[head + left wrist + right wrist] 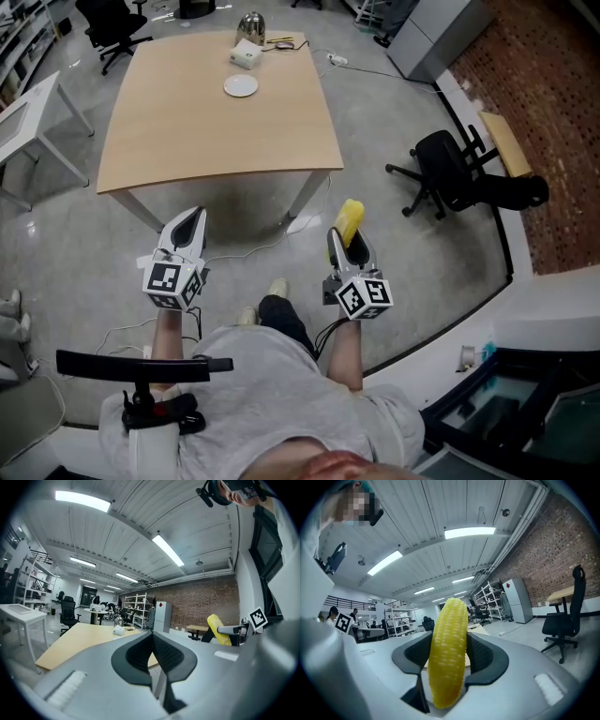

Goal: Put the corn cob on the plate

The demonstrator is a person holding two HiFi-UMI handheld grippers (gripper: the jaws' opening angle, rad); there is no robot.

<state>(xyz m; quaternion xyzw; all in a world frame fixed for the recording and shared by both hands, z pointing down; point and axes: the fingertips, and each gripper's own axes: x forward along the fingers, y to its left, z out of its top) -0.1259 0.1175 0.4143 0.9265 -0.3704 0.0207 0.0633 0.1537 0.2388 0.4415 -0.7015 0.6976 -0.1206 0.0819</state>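
Observation:
My right gripper (349, 234) is shut on a yellow corn cob (350, 221), held in the air over the floor in front of the wooden table (187, 122). The cob (448, 653) stands upright between the right gripper's (449, 654) black pads. A small white plate (241, 86) lies on the far part of the table, well away from both grippers. My left gripper (190, 229) is shut with nothing in it; its pads (140, 653) meet. The cob (219, 629) also shows in the left gripper view at right.
Beyond the plate stand a white box (246, 54) and a metal kettle (250, 26). A black office chair (459, 176) stands on the floor at right, another (111, 21) at far left. A white desk (33, 117) is at left. Cables lie on the floor.

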